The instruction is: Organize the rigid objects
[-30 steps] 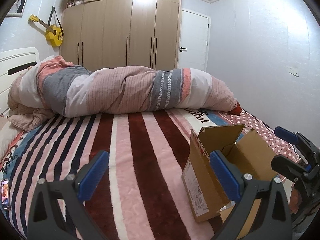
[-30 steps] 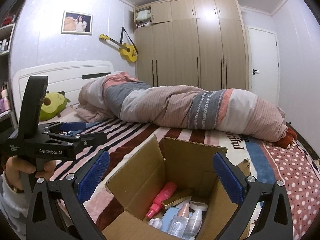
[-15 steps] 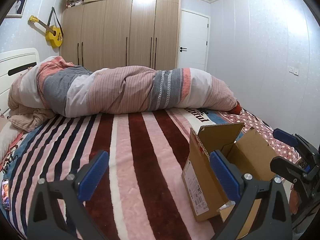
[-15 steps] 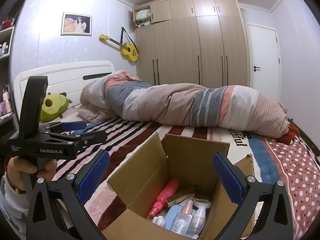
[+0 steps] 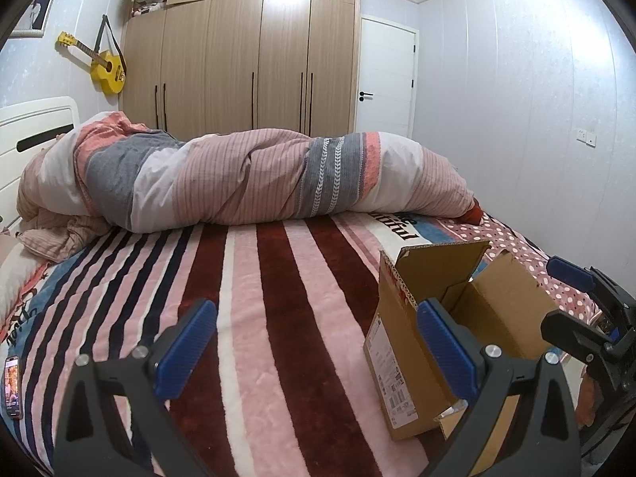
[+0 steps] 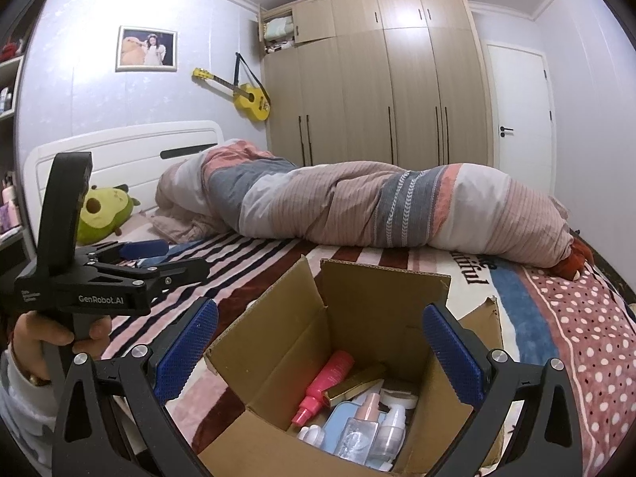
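An open cardboard box point(image 6: 373, 314) stands on the striped bed. Inside it lie a pink spray bottle point(image 6: 324, 385), a gold tube point(image 6: 353, 383), a light blue case point(image 6: 342, 417) and clear pump bottles point(image 6: 359, 433). My right gripper point(image 6: 318, 346) is open and empty, hovering just above the box opening. My left gripper point(image 5: 314, 349) is open and empty over the blanket, left of the box point(image 5: 405, 342). The left gripper also shows in the right wrist view point(image 6: 131, 266), the right gripper in the left wrist view point(image 5: 572, 298).
A rolled duvet point(image 5: 254, 179) lies across the far side of the bed. A phone point(image 5: 12, 387) lies near the bed's left edge. A green plush toy point(image 6: 103, 214) sits by the headboard. A wardrobe point(image 6: 377, 79) and a yellow ukulele point(image 6: 248, 97) are on the far walls.
Both grippers have drifted slightly; the right wrist view has shifted a little so more of the box's inside shows. Nothing was picked up or released.
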